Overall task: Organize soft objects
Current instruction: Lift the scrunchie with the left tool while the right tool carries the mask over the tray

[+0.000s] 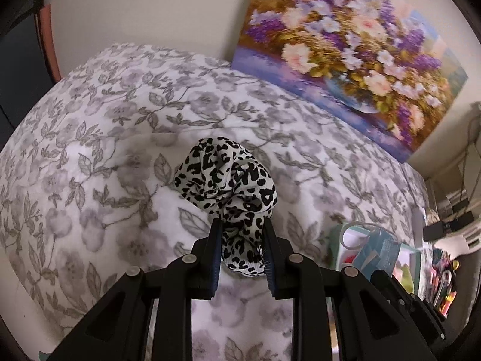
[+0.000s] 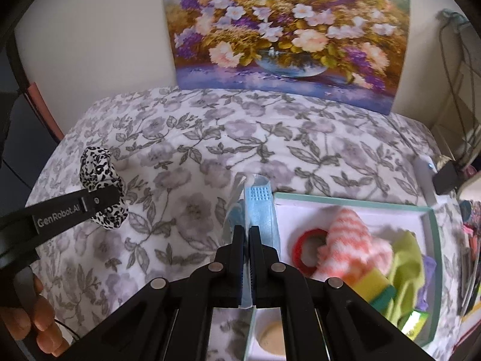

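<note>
Floral bedspread (image 1: 105, 150): left fingers (image 1: 240, 234) grip scrunchie (image 1: 228, 177), right fingers (image 2: 247, 234) pinch mask (image 2: 258, 207)

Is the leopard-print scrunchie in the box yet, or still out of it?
Out. The leopard-print scrunchie is pinched in the left gripper above the floral bedspread, well left of the box.

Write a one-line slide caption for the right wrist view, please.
Right gripper pinches a light-blue face mask beside the teal-rimmed white box of soft items.
</note>
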A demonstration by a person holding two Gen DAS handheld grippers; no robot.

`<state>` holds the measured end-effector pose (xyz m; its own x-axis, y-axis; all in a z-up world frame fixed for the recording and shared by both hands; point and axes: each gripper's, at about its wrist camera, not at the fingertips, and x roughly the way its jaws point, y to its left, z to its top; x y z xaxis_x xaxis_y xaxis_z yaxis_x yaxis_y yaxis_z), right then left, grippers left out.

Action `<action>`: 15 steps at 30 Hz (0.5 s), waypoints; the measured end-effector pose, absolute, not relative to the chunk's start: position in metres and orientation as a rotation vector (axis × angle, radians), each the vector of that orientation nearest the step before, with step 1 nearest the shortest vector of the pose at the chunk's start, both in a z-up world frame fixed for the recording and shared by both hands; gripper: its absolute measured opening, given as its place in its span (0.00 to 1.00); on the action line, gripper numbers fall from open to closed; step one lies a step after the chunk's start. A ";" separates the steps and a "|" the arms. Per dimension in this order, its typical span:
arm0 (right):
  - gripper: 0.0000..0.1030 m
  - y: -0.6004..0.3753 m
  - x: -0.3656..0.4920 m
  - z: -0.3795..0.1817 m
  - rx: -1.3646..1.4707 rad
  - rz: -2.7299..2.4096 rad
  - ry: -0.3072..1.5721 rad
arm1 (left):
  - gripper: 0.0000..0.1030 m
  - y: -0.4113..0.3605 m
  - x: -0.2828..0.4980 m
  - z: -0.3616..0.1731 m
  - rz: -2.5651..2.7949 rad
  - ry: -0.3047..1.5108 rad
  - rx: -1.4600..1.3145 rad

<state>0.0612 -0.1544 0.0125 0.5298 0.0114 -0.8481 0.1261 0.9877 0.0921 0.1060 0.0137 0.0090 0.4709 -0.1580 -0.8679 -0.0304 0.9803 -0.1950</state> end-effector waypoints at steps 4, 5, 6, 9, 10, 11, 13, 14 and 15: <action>0.03 -0.159 0.047 0.023 0.162 -0.077 0.996 | 0.25 0.002 0.091 0.013 -0.100 1.067 -0.176; 0.03 -0.160 0.043 0.026 0.165 -0.077 0.992 | 0.25 0.000 0.088 0.014 -0.104 1.067 -0.173; 0.03 -0.161 0.039 0.029 0.167 -0.077 0.987 | 0.25 -0.003 0.083 0.015 -0.108 1.065 -0.170; 0.03 -0.163 0.030 0.035 0.178 -0.078 0.974 | 0.25 -0.006 0.076 0.016 -0.112 1.060 -0.166; 0.03 -0.164 0.027 0.037 0.182 -0.077 0.970 | 0.25 -0.007 0.073 0.017 -0.114 1.059 -0.167; 0.03 -0.165 0.024 0.038 0.185 -0.076 0.967 | 0.25 -0.007 0.072 0.017 -0.115 1.058 -0.168; 0.03 -0.168 0.021 0.039 0.191 -0.075 0.965 | 0.25 -0.009 0.068 0.018 -0.118 1.055 -0.169; 0.03 -0.169 0.020 0.039 0.195 -0.074 0.964 | 0.25 -0.010 0.066 0.019 -0.123 1.054 -0.170; 0.03 -0.171 0.018 0.041 0.201 -0.073 0.961 | 0.25 -0.012 0.066 0.019 -0.127 1.054 -0.168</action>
<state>0.0183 -0.1710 0.0405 0.5719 0.0271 -0.8199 0.1510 0.9789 0.1376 0.0656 -0.0115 0.0189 0.4886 -0.1842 -0.8529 0.0233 0.9799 -0.1983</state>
